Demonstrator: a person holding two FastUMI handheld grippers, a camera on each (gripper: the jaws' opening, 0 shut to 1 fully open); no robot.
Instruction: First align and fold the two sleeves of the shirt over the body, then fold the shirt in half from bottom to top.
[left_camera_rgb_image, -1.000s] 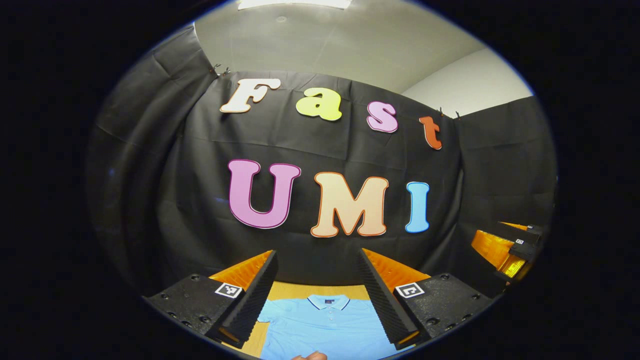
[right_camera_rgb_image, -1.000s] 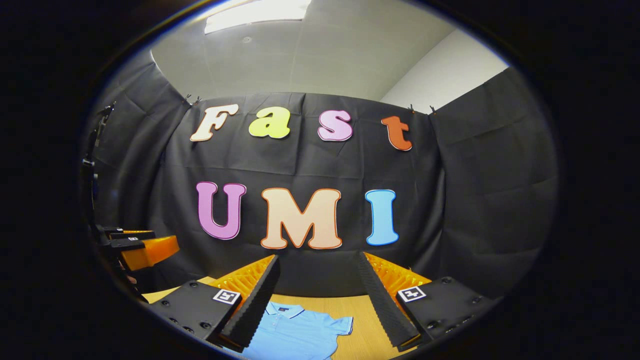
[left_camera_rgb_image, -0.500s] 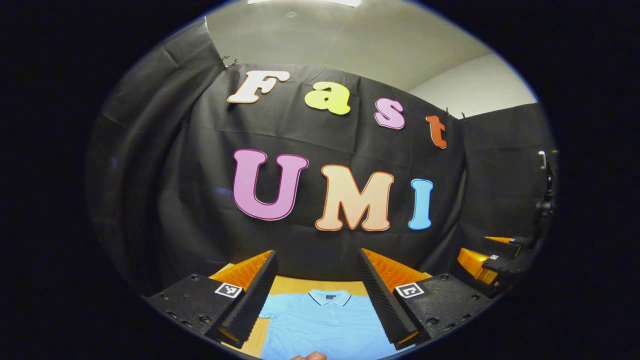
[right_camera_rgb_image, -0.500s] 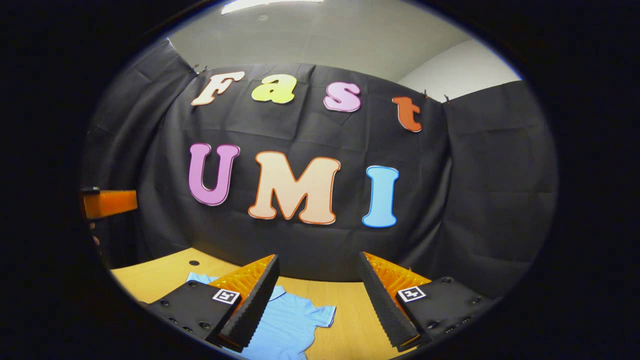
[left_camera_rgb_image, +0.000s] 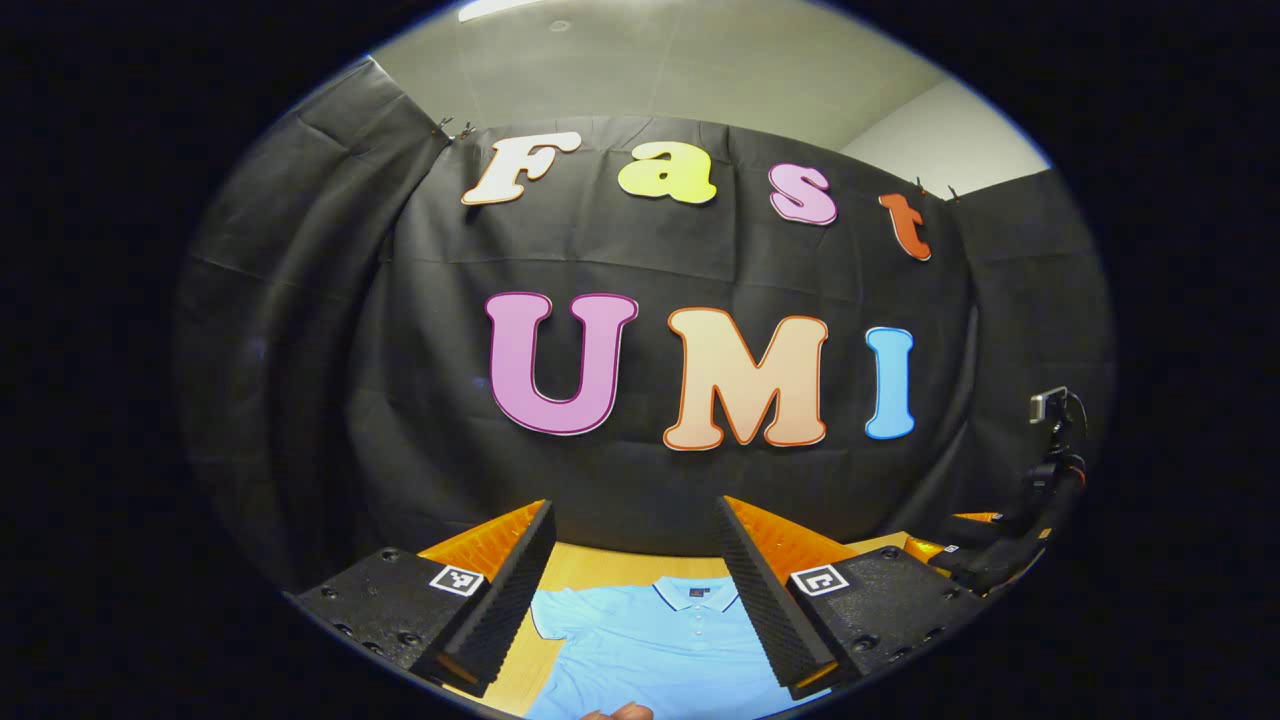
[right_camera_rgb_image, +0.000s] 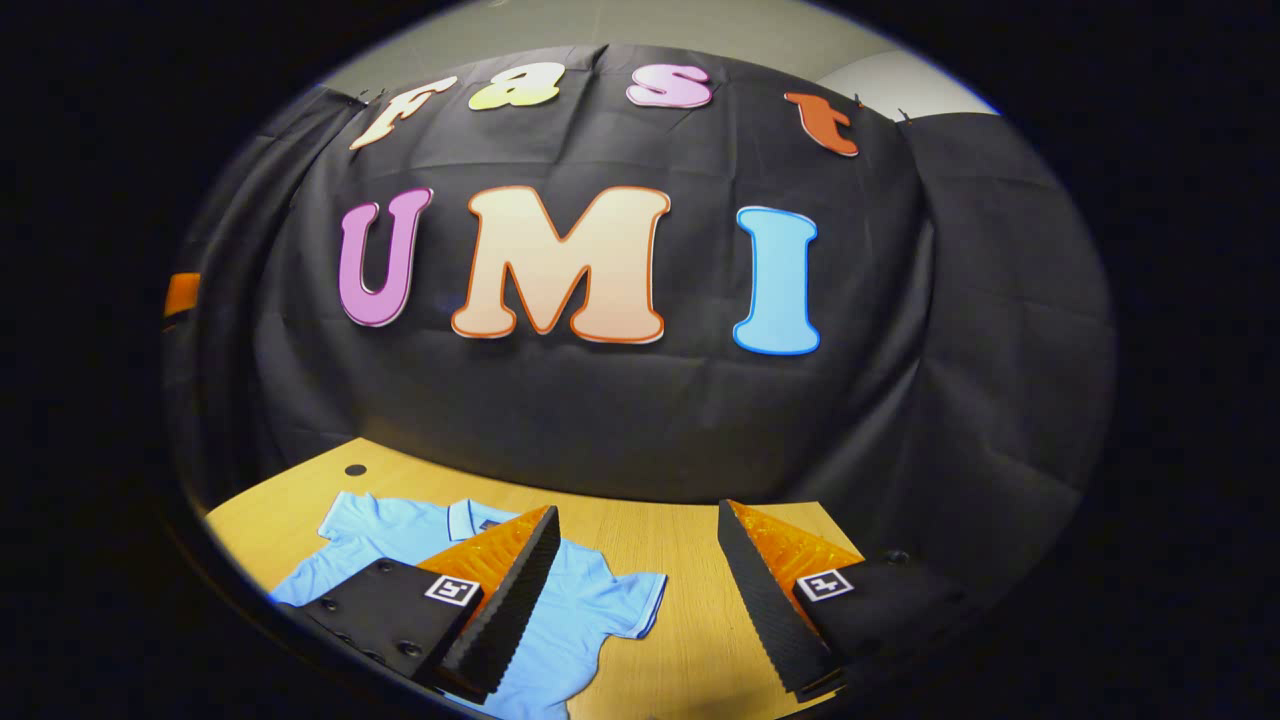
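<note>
While the light-blue short-sleeved polo shirt (right_camera_rgb_image: 590, 610) lies spread flat on the pale wooden table (right_camera_rgb_image: 690, 640), collar toward the far black cloth wall and hem toward the near edge, neither sleeve looks folded yet, so the task seems to stand at its very start. The right gripper (right_camera_rgb_image: 637, 600) hangs above the table with its two fingers wide apart and nothing between them; in the right gripper view the shirt lies below and to the left of it, and the shirt's right sleeve (right_camera_rgb_image: 640, 595), with its darker trimmed cuff, sticks out just beside the gap between the fingers. The left gripper (left_camera_rgb_image: 635, 600) is likewise spread open and empty, and in the left gripper view it looks down the shirt's chest toward the collar (left_camera_rgb_image: 695, 592), with the shirt's left sleeve (left_camera_rgb_image: 550, 610) showing beside its left finger. The shirt's long axis runs near to far, so each sleeve reaches out sideways toward the gripper on its own side. Judging by this, the right gripper is the nearer to the right sleeve, and the coming move should call for it to drop onto that cuff and carry it leftward across the body.
</note>
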